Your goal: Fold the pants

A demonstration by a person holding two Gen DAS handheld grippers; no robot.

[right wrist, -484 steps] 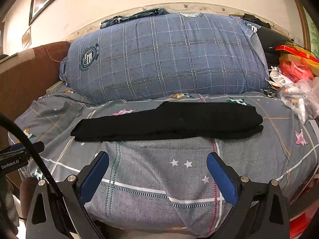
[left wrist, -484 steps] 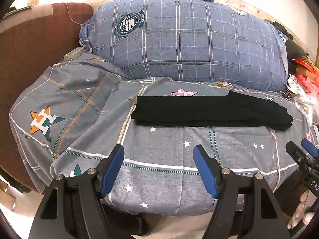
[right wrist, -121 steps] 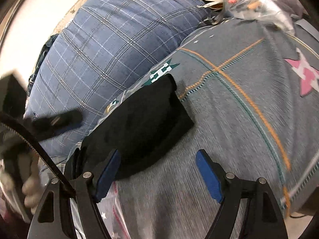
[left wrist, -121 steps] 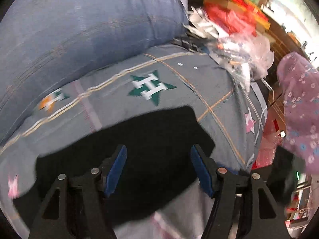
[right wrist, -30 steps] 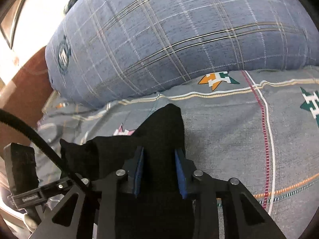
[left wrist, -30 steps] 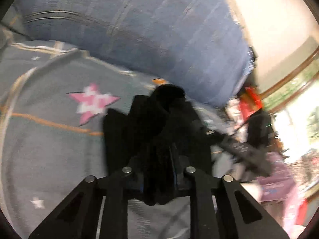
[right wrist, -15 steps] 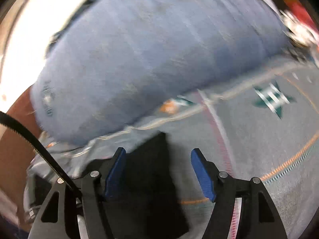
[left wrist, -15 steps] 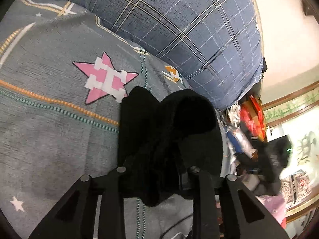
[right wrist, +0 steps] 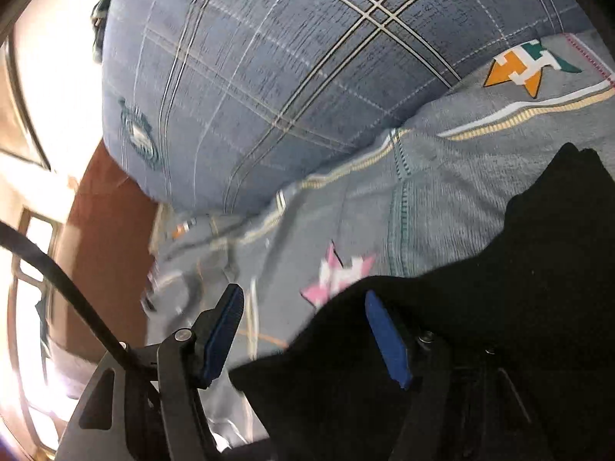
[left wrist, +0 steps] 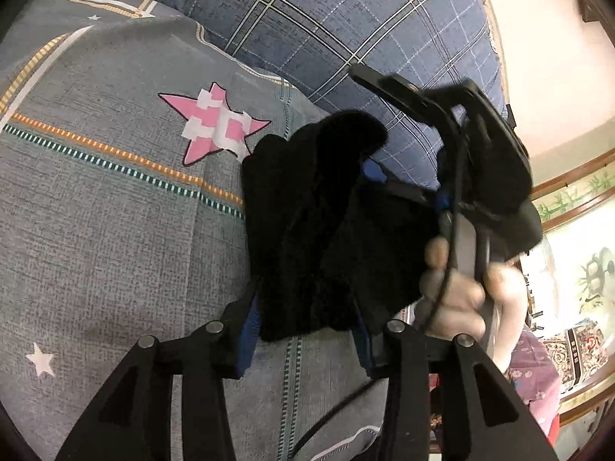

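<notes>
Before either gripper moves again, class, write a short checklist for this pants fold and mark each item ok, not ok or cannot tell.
1. Left gripper letting go: not ok yet; jaws opening, black pants between them.
2. Right gripper free of cloth: ok; open, nothing between its pads, pants beside its right finger.
3. Pants resting on the grey bedspread: ok.
4. Fold lying flat: not ok; the cloth bunches up.
5. Edges aligned: cannot tell.
6. Grippers apart from each other: cannot tell.

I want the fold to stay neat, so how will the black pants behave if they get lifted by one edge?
Probably floppy: the black pants bunch in soft humps between the left gripper, whose jaws are opening. Likely light, since they barely dent the star-print bedding. The knit looks fuzzy, so they should cling rather than slide.
</notes>
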